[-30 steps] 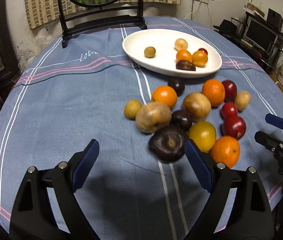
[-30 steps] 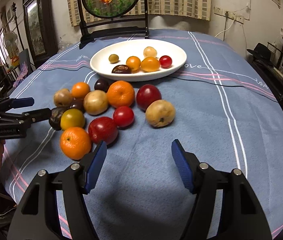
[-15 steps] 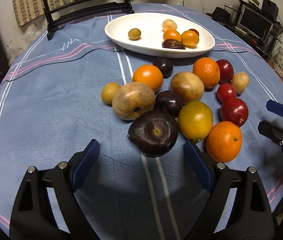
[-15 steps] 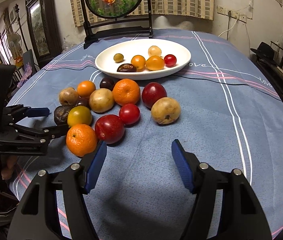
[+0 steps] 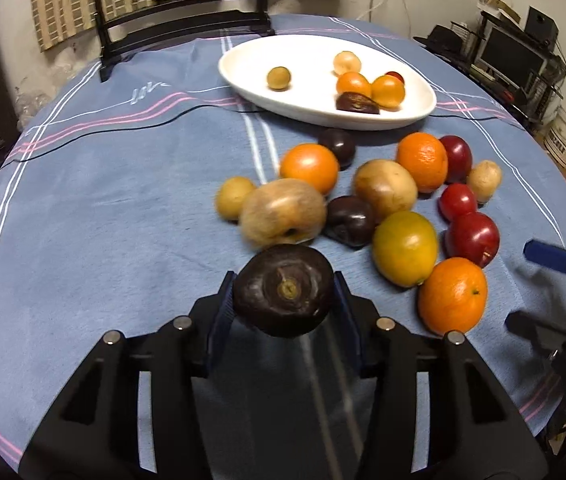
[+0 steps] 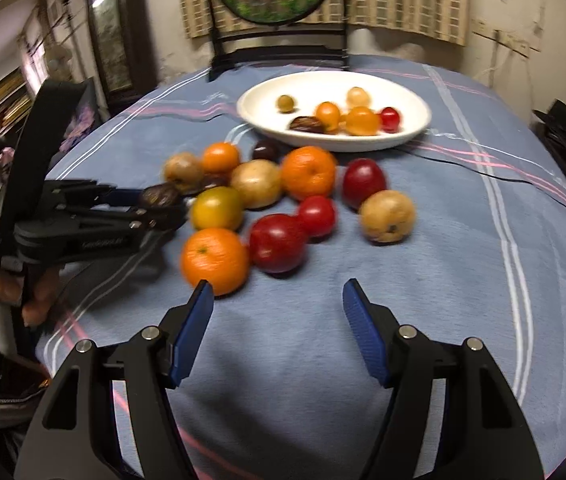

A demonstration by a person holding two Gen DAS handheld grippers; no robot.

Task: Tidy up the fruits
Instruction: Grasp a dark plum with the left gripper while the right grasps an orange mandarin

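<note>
Item: dark purple-brown round fruit with a dried stem scar. Location: clamped between the blue pads of the left tongs, stem scar facing the camera. Whether it rests on the cloth or hangs just above it cannot be told from either view. It sits at the near edge of the loose pile, just short of a tan, blurred russet fruit.

Destination, as judged from the task: oval white ceramic dish, straight ahead of the left tongs and slightly to their right, beyond the whole pile. The dish's long axis runs across the left view, from far-left to near-right. It already holds several small fruits, with bare floor at its left end.

Governing relation: the pile lies between the held fruit and the dish, so the carry probably has to go up and over, or skirt the pile on its left side.

Right tongs: spread wide, holding nothing, low over the blue striped cloth on the bench. Nearest loose piece: a round orange citrus, just ahead of the left pad, with a red apple-like fruit touching it.

The left side has the fruit in hand; the right is the nearer to the citrus.
</note>
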